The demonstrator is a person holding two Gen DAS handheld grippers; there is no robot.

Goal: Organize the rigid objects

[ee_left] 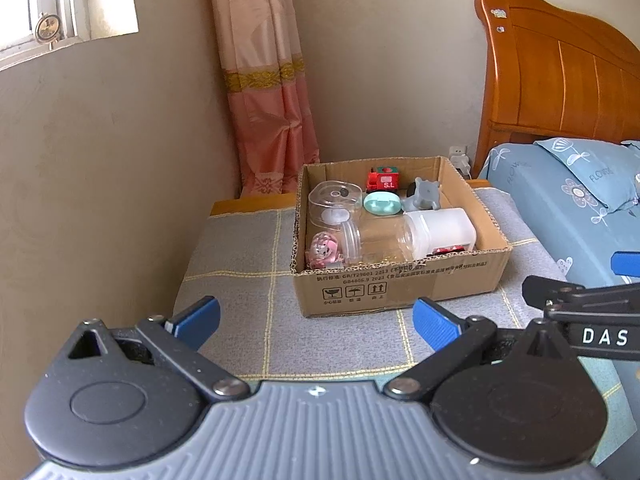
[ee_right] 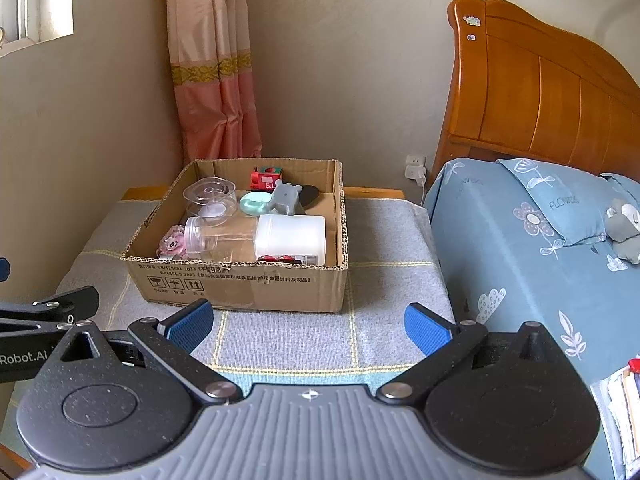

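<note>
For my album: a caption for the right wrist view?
Open right gripper facing a cardboard box of jars and toys beside a bed.

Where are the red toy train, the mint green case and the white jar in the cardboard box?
red toy train (ee_left: 383,179), left wrist view, on its red side.
mint green case (ee_left: 382,203), left wrist view, on its top face.
white jar (ee_right: 291,237), right wrist view, on its side wall.

Open cardboard box (ee_right: 240,280) on grey cloth-covered surface. Inside: clear jar (ee_right: 218,236) lying sideways near, white container (ee_right: 290,238) right, round clear tub (ee_right: 210,198) far left, red toy train (ee_right: 266,179) at the far wall.
</note>
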